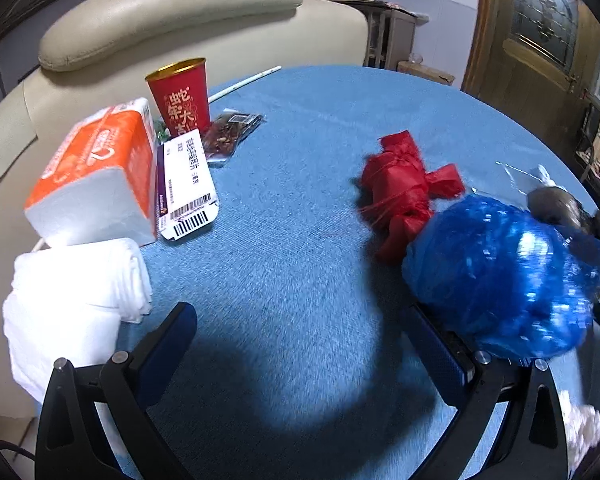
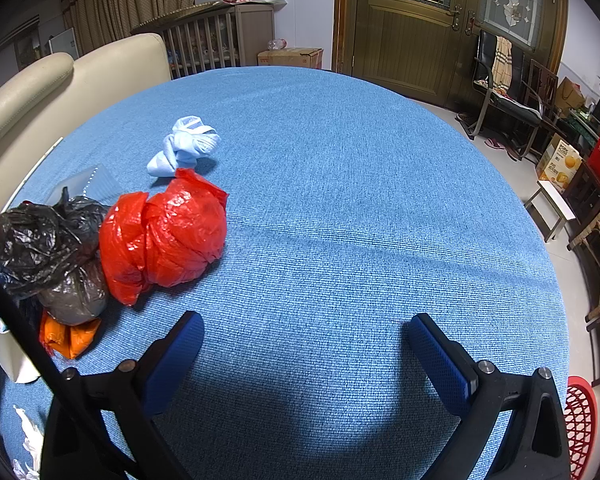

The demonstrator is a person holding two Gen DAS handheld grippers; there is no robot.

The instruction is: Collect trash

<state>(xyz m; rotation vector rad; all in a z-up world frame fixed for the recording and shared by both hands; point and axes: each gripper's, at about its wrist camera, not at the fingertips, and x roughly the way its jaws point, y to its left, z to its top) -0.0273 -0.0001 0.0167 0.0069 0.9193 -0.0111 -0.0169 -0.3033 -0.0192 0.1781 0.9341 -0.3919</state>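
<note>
Balled plastic bags lie on a round table with a blue cloth (image 2: 340, 200). In the left wrist view a red bag (image 1: 404, 192) and a blue bag (image 1: 504, 276) lie at the right; the blue bag touches the right finger of my open, empty left gripper (image 1: 300, 340). In the right wrist view a red bag (image 2: 164, 236), black bags (image 2: 40, 248), an orange wrapper (image 2: 70, 338) and a light blue wad (image 2: 186, 146) lie left of my open, empty right gripper (image 2: 306, 350).
A tissue pack (image 1: 96, 176), folded white tissues (image 1: 76, 296), a red paper cup (image 1: 180, 96), a ticket (image 1: 188, 184) and a snack packet (image 1: 230, 132) sit at the left. A cream sofa (image 1: 180, 12) stands behind. A red basket (image 2: 580, 420) is on the floor.
</note>
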